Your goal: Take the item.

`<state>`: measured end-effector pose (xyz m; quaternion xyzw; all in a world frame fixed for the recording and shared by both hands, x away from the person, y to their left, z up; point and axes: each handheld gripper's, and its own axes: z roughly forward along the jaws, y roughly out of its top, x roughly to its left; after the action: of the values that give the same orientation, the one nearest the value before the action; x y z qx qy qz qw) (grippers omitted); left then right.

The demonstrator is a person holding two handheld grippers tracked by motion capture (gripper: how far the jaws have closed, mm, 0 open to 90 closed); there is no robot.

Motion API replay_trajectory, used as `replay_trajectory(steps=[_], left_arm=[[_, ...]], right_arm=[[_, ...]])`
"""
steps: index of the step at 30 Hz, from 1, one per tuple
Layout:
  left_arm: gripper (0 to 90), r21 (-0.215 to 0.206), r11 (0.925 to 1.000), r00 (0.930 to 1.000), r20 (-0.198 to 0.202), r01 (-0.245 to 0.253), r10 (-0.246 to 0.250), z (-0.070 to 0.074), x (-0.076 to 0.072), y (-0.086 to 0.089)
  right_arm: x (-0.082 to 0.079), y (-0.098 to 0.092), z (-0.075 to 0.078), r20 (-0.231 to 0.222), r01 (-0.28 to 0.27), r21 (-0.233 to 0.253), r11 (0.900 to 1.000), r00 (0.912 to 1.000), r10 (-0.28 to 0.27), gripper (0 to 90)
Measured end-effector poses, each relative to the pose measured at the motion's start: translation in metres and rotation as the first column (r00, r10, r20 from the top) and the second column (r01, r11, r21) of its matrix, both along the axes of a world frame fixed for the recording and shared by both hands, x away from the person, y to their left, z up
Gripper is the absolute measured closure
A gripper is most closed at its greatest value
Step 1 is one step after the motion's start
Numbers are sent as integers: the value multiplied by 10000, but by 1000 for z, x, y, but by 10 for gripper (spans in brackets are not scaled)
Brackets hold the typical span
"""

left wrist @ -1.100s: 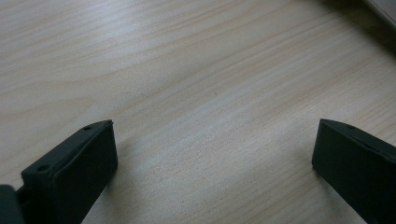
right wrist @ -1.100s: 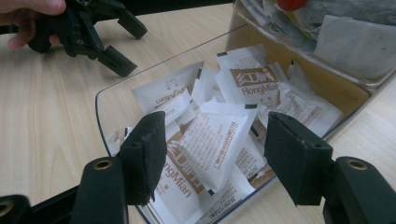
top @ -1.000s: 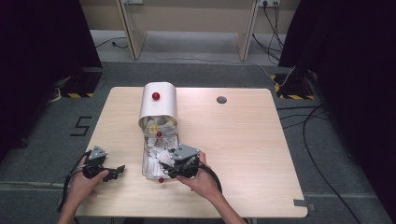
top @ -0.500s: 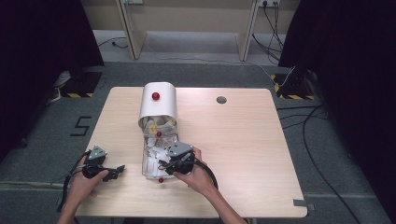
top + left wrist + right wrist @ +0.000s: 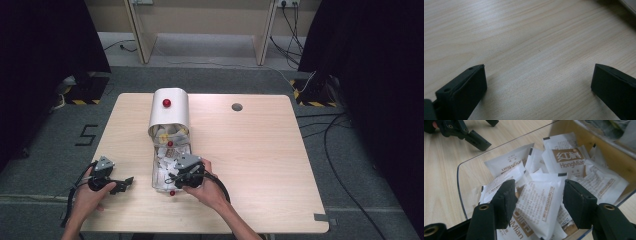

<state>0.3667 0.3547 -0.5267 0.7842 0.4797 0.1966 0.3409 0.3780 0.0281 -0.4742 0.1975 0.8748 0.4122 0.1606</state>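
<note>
Inspecting the pick, I found my right gripper (image 5: pixel 537 202) lowered over the sachets (image 5: pixel 541 202) in the clear tray (image 5: pixel 156 170), jaws spread astride one and nothing lifted yet, while my left gripper (image 5: pixel 539 85) rested wide open on the table (image 5: pixel 524 32).

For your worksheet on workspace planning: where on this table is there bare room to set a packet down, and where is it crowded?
The widest bare patch lies right of the clear box, reaching the table edge, below the round hole. A smaller one lies left of the box, above the left gripper. It is crowded in the box, where packets pile under the right gripper.
</note>
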Motion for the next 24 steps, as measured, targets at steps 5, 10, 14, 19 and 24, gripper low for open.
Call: replay_trajectory(steps=[5, 10, 14, 19, 24], left_arm=[[0, -7, 10000, 10000, -2, 1, -1, 0, 0, 0], [0, -7, 10000, 10000, 0, 2, -2, 0, 0, 0], [0, -7, 10000, 10000, 0, 1, -1, 0, 0, 0], [0, -18, 10000, 10000, 3, -4, 4, 0, 0, 0], [0, -14, 10000, 10000, 3, -5, 5, 0, 0, 0]], right_arm=[[-2, 1, -2, 13, -51, -173, 9998, 10000, 51, 540], [-5, 0, 1, 214, -161, -258, 9995, 9996, 166, 602], [-7, 0, 3, 346, -280, -265, 9993, 9990, 289, 642], [-6, -3, 5, 339, -177, 3, 9998, 9993, 177, 651], [-6, -6, 11, 455, -98, 229, 9997, 9989, 88, 652]])
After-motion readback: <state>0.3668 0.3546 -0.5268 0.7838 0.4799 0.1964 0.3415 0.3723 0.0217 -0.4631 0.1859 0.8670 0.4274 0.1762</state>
